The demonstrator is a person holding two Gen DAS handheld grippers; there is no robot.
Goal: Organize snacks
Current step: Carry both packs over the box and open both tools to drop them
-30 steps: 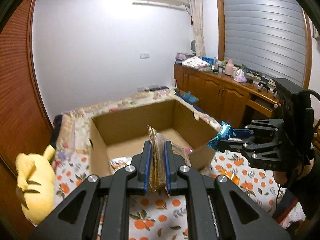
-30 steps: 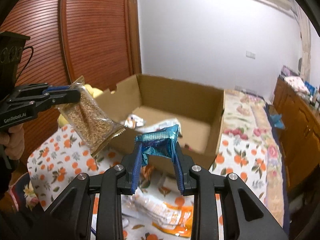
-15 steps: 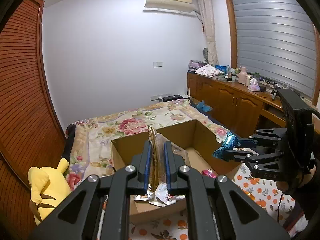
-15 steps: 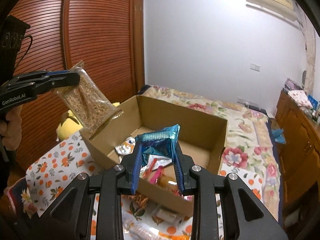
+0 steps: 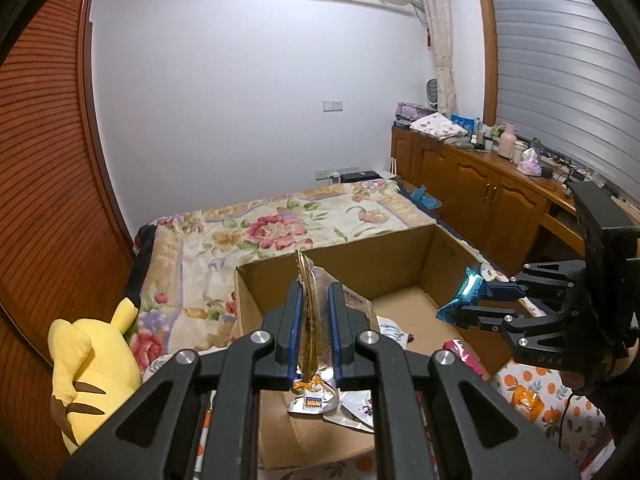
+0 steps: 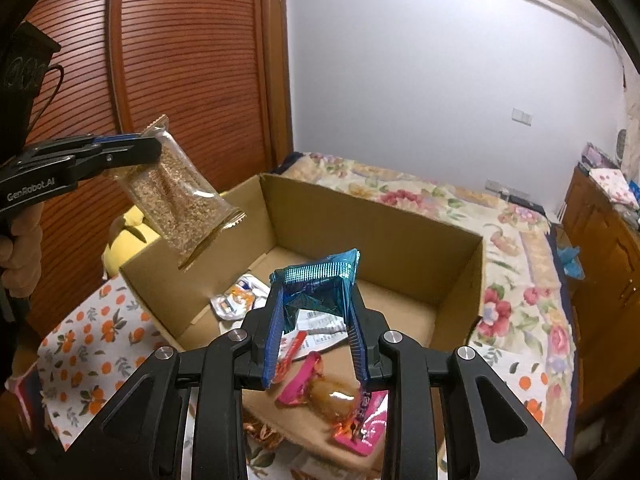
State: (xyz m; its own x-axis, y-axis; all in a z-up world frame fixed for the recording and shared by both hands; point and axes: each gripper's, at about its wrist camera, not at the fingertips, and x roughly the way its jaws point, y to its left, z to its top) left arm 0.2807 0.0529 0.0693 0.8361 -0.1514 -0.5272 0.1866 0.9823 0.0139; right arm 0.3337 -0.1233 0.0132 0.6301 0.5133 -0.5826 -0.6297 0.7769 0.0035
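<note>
Both of your hands have carried their packets forward over the last second, so the cardboard box [image 5: 404, 268] now sits right under the fingers where a moment ago it was further off.

Left wrist view first: your left gripper [image 5: 314, 320] is at lower centre, jaws clamped tight on the clear grain packet [image 5: 306, 312], which stands edge-on between the blue pads; below it, inside the box, a silver wrapper [image 5: 312, 400] lies near the bottom of the frame; your right gripper [image 5: 466, 300] pokes in from the right edge, pinching the blue foil packet [image 5: 468, 292] over the box's right side; a yellow plush toy [image 5: 86, 364] sits at lower left, against the flowered bedspread [image 5: 280, 224].

Right wrist view: the right gripper [image 6: 316, 320] at lower centre has its jaws only partly closed, squeezing that blue foil packet [image 6: 320, 280] so it bulges up between them; directly under it in the box [image 6: 360, 208] are a pink wrapper [image 6: 360, 420] and a white-and-orange packet [image 6: 236, 300]; at the left edge your left gripper [image 6: 154, 152] holds the grain packet [image 6: 180, 200] by its top corner, hanging tilted above the box's left wall, with your hand [image 6: 20, 240] on the grip at far left.
</note>
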